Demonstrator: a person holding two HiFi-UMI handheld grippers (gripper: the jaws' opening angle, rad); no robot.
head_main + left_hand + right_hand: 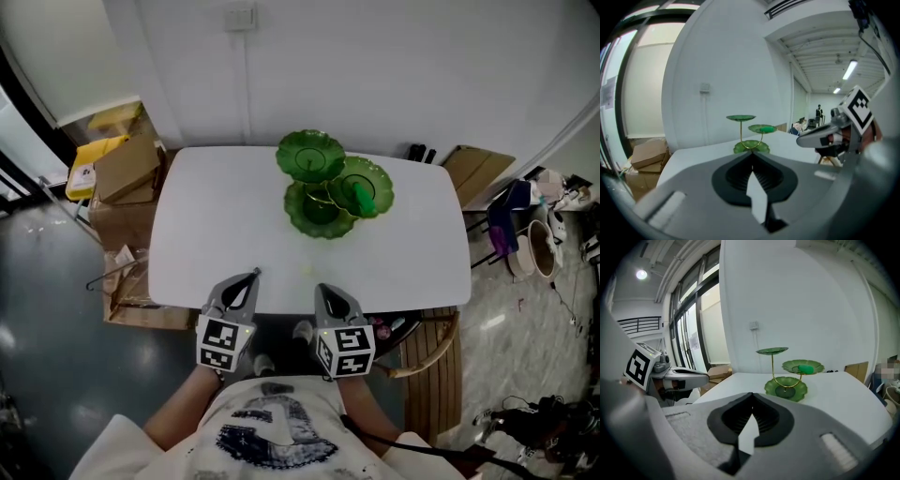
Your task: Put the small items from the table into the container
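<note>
while both grippers hang at the near edge of the table [216,234], neither holds anything. the left gripper [254,275] has its jaws pressed together tip to tip, with nothing between them, as its own view shows. the right gripper [320,288] is clenched the same way and is just as empty. they sit side by side, near each other but not touching, both pointing across the table toward the stand [287,150] and tilted a little downward. each carries its marker cube close to the person's shirt [272,436].

the stand is green, with three leaf-edged plates on a thin gold stem: one high, one at mid height to the right, one low at the base. it stands on the far half of the table, well apart from both grippers. a small green item [362,196] lies in the mid plate.

left of the table, boxes [127,169] are stacked on the floor, with a yellow pack [92,161] beside them. at the far right a flat cardboard sheet [478,169] rests near the wall, and a wooden chair [433,361] sits under the near right corner. a socket [240,17] is on the wall behind.
</note>
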